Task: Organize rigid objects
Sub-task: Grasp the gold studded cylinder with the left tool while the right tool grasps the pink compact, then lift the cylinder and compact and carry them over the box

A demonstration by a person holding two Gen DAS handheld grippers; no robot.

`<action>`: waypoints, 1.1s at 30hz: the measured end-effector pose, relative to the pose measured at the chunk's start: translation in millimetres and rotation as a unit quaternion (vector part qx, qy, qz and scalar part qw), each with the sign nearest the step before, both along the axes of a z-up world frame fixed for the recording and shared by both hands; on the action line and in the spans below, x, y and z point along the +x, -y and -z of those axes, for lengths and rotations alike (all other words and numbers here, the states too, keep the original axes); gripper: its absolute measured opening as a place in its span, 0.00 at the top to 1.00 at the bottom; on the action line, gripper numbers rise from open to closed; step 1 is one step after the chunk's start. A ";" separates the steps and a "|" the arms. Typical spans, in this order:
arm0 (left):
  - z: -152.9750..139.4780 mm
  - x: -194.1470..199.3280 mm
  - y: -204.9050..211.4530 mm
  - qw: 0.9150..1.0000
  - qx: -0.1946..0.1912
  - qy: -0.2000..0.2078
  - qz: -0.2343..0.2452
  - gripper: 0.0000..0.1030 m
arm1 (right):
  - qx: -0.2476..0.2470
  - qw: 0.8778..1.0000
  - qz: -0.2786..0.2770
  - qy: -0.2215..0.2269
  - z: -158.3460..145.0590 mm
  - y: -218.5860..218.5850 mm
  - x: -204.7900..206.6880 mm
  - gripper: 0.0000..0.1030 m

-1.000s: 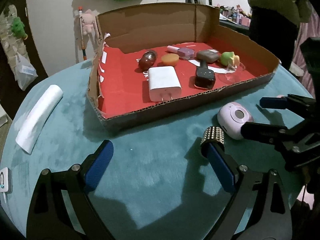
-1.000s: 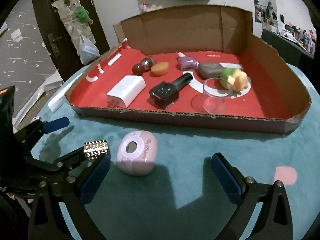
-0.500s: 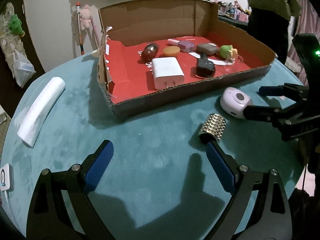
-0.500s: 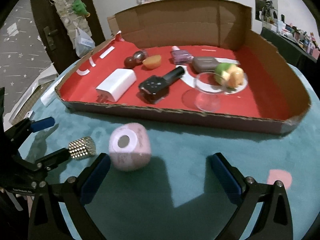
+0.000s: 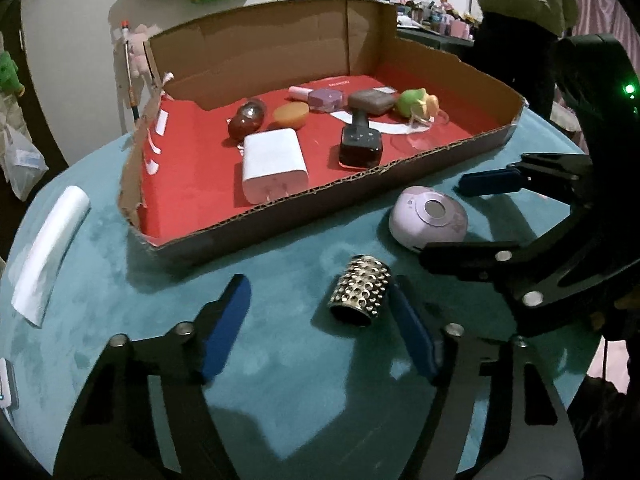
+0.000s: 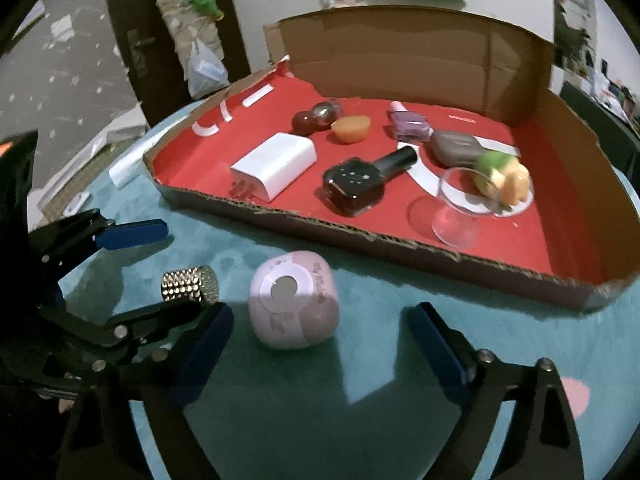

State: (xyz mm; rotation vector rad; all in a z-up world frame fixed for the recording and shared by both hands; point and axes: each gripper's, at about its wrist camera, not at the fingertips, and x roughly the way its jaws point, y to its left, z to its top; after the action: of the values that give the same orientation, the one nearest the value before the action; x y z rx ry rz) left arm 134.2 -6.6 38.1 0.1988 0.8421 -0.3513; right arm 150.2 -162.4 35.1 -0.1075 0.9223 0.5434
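Observation:
A gold studded cylinder [image 5: 360, 296] lies on the teal table [image 5: 280, 380], just inside my left gripper's right finger; it also shows in the right wrist view [image 6: 190, 285]. My left gripper [image 5: 320, 332] is open around it without touching. A pink rounded cube [image 6: 294, 306] lies on the table between the fingers of my open right gripper [image 6: 320, 344]; it also shows in the left wrist view [image 5: 428, 218]. The cardboard box with a red floor [image 5: 280, 216] holds a white charger [image 5: 274, 168], a dark nail polish bottle [image 6: 360, 184] and several small items.
A white roll [image 5: 50, 248] lies at the table's left. A clear glass [image 6: 460, 208] and a green-yellow toy [image 6: 504, 176] sit in the box's right part. A person [image 5: 520, 20] stands behind the table. A pink spot [image 6: 574, 398] marks the table.
Both grippers have moved forward: the studded cylinder is now between my left fingers, and the pink cube sits deeper between my right fingers. Both stay open.

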 end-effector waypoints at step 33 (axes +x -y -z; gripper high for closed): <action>-25.0 -21.7 2.2 0.998 -0.061 0.018 -0.012 0.76 | 0.030 0.997 0.032 0.061 -37.1 29.1 -49.3 0.51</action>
State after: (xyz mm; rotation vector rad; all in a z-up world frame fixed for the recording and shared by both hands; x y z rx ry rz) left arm 112.5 -8.8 63.1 0.0807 0.7849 -0.3740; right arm 100.9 -191.5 72.3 -0.0559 0.7865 0.4995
